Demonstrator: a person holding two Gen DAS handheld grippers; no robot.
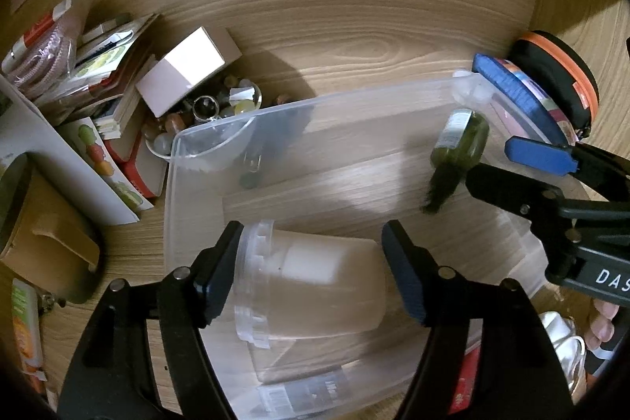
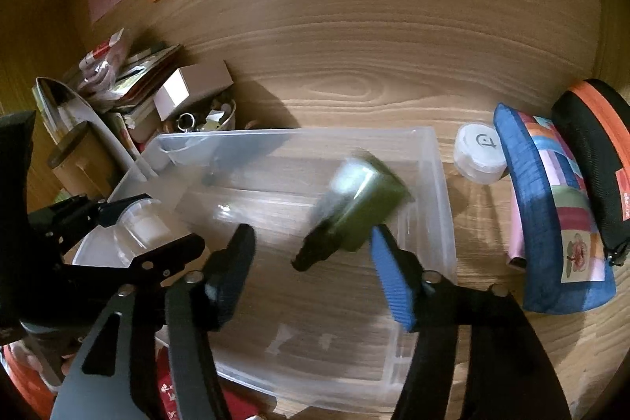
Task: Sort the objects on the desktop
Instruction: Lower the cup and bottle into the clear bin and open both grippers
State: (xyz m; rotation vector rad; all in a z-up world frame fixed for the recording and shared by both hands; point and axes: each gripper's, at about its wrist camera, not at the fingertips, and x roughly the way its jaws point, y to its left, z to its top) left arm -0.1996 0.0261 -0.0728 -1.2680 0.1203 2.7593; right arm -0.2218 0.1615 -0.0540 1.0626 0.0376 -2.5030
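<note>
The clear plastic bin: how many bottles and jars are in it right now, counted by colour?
Inside the clear plastic bin:
Green bottle: 1, blurred, between the right gripper's open jaws
Clear jar: 1, between the left gripper's jaws
Total: 2

We look down steeply along the left gripper [image 1: 311, 274] from close above a clear bin [image 1: 275, 113] on the counter [image 1: 354, 6]. Our right gripper [image 2: 311, 270] view sits just as near, angled alike. Both share the bin and what seems a blurred green bottle [image 2: 366, 207].
</note>
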